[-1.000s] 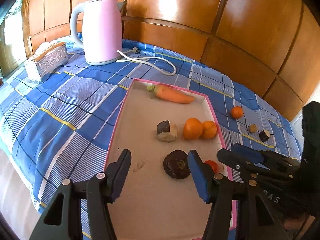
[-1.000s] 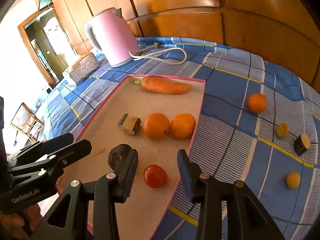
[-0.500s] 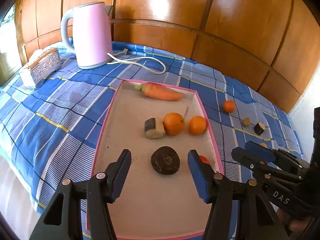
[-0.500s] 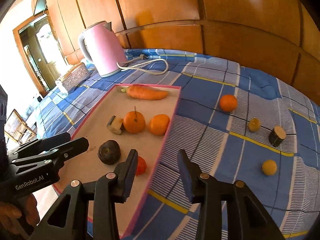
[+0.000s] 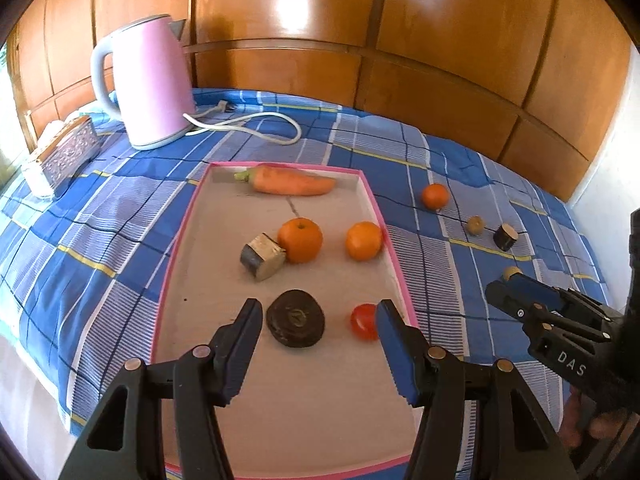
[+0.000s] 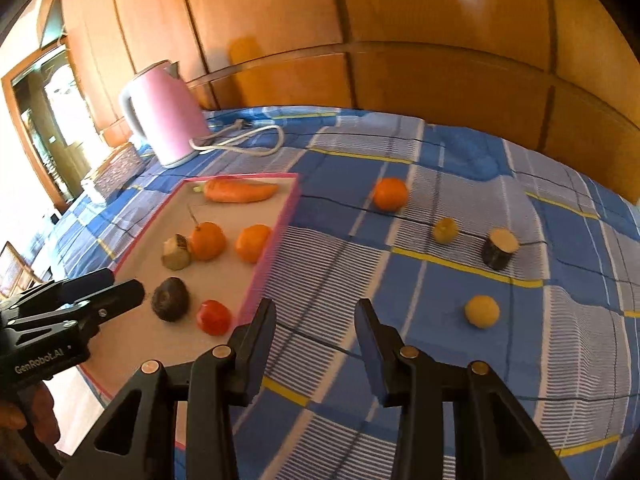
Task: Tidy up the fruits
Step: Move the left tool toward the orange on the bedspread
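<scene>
A pink-rimmed tray (image 5: 188, 216) (image 6: 286, 216) holds a carrot (image 5: 294, 184), two oranges (image 5: 300, 240) (image 5: 363, 241), a cut vegetable chunk (image 5: 262, 256), a dark round piece (image 5: 296, 323) and a red tomato (image 5: 362, 322). On the cloth to the right lie an orange (image 6: 390, 194), a small yellow-green fruit (image 6: 445, 230), a dark cut chunk (image 6: 499, 248) and a yellow fruit (image 6: 482, 311). My left gripper (image 5: 316, 320) is open and empty above the tray's near end. My right gripper (image 6: 316, 320) is open and empty over the cloth beside the tray.
A pink kettle (image 5: 144, 84) with a white cord (image 5: 248, 124) stands at the back left. A patterned tissue box (image 5: 64, 156) sits at the left edge. A wooden panelled wall (image 5: 360, 40) backs the blue checked cloth (image 6: 440, 280).
Both grippers have drawn back from the tray. The right gripper has swung right, off the tomato and over the cloth. Both stay open.
</scene>
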{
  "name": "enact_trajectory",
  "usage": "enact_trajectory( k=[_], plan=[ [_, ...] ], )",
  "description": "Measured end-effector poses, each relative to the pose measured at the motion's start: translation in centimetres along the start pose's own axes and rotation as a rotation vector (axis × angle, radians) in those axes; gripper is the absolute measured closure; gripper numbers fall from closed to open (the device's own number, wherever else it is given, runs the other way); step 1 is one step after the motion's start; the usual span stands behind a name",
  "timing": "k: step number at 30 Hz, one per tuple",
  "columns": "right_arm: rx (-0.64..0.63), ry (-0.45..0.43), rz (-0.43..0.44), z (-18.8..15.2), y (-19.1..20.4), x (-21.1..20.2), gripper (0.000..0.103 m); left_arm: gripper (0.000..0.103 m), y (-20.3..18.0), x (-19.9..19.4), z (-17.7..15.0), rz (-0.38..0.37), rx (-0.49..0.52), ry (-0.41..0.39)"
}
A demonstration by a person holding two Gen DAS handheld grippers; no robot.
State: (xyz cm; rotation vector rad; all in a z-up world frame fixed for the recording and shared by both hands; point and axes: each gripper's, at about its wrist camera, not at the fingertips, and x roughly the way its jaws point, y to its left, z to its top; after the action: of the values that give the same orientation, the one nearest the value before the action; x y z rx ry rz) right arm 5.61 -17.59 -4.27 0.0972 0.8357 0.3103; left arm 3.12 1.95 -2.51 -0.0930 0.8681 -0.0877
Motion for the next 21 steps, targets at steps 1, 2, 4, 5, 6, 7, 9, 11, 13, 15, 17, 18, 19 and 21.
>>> enact_trajectory(
  k=[1,2,4,5,6,7,9,11,13,15,17,18,19,21],
  plan=[
    [0.009,0.002,-0.006,-0.1,-0.4,0.0,0.062,0.043,-0.2,0.0,0.0,-0.003,0.006,0.002],
    [0.019,0.003,-0.013,-0.2,-0.9,-0.1,0.062,0.043,-0.5,0.1,0.0,-0.007,0.011,0.004],
    [0.028,0.001,-0.029,-0.5,-1.6,-0.3,0.062,0.043,-1.0,0.2,0.1,-0.018,0.021,0.007],
    [0.033,0.001,-0.038,-0.6,-2.0,-0.3,0.062,0.043,-1.3,0.2,0.1,-0.025,0.029,0.009],
    [0.042,0.001,-0.050,-0.8,-2.5,-0.4,0.062,0.043,-1.6,0.3,0.1,-0.030,0.037,0.010],
    [0.050,0.001,-0.057,-1.0,-2.9,-0.5,0.062,0.043,-1.9,0.4,0.0,-0.039,0.048,0.015],
    [0.072,0.004,-0.075,-1.4,-3.8,-0.6,0.062,0.043,-2.5,0.6,0.0,-0.060,0.065,0.024],
    [0.101,0.006,-0.099,-1.9,-5.0,-0.8,0.062,0.043,-3.0,0.8,0.0,-0.074,0.079,0.032],
    [0.126,0.005,-0.113,-2.1,-5.9,-1.0,0.062,0.043,-3.6,0.9,-0.1,-0.087,0.094,0.039],
    [0.151,0.003,-0.128,-2.3,-6.9,-1.3,0.062,0.043,-4.1,1.0,0.0,-0.094,0.107,0.041],
    [0.168,0.000,-0.140,-2.4,-7.6,-1.6,0.062,0.043,-4.7,1.0,0.2,-0.104,0.120,0.042],
    [0.178,-0.001,-0.145,-2.4,-8.0,-1.7,0.062,0.043,-5.1,1.1,0.3,-0.110,0.128,0.043],
    [0.183,-0.002,-0.148,-2.4,-8.3,-1.8,0.062,0.043,-5.3,1.1,0.4,-0.115,0.134,0.043],
    [0.191,-0.004,-0.151,-2.4,-8.8,-1.9,0.062,0.043,-6.0,1.3,0.6,-0.122,0.148,0.047]
  ],
)
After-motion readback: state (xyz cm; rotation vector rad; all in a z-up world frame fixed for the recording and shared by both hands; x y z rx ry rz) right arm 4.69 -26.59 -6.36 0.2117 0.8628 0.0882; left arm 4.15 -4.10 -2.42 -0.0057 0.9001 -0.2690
